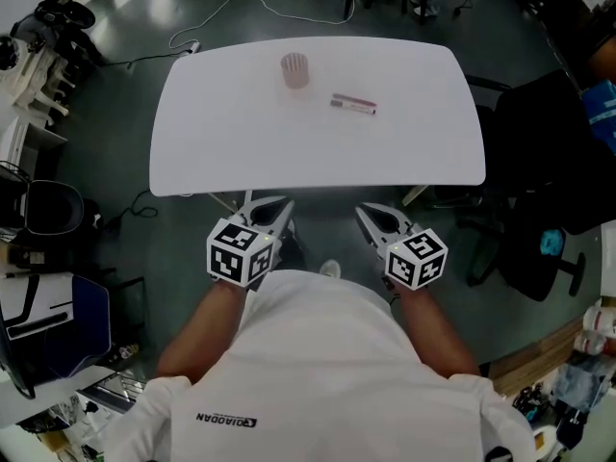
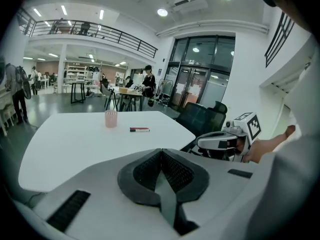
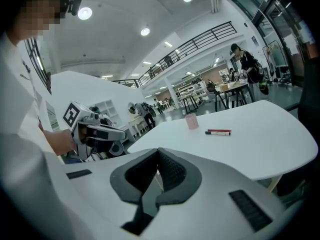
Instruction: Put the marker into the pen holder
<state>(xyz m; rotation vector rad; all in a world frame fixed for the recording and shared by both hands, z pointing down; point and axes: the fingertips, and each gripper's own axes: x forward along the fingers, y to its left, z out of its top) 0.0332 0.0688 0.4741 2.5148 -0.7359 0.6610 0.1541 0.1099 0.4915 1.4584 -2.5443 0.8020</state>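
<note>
Both tools were held close to the person, short of the near edge of the tabletop (image 1: 241,152). The left tool (image 2: 161,153) was shut tight with nothing in it, and the right tool (image 3: 158,153) was the same.

The marker (image 1: 353,104) lay flat on the far part of the tabletop, near the holder (image 1: 295,69), at about 4 o'clock from it. A shut tool might have bumped it and made it roll. The holder looked small and light, so a poke on its rim might have tipped it.

The tabletop was white and smooth. Around it was a dark shiny floor (image 1: 115,94), with a black chair (image 1: 549,162) at 3 o'clock. Far back, people (image 2: 148,84) stood in a big bright hall.
</note>
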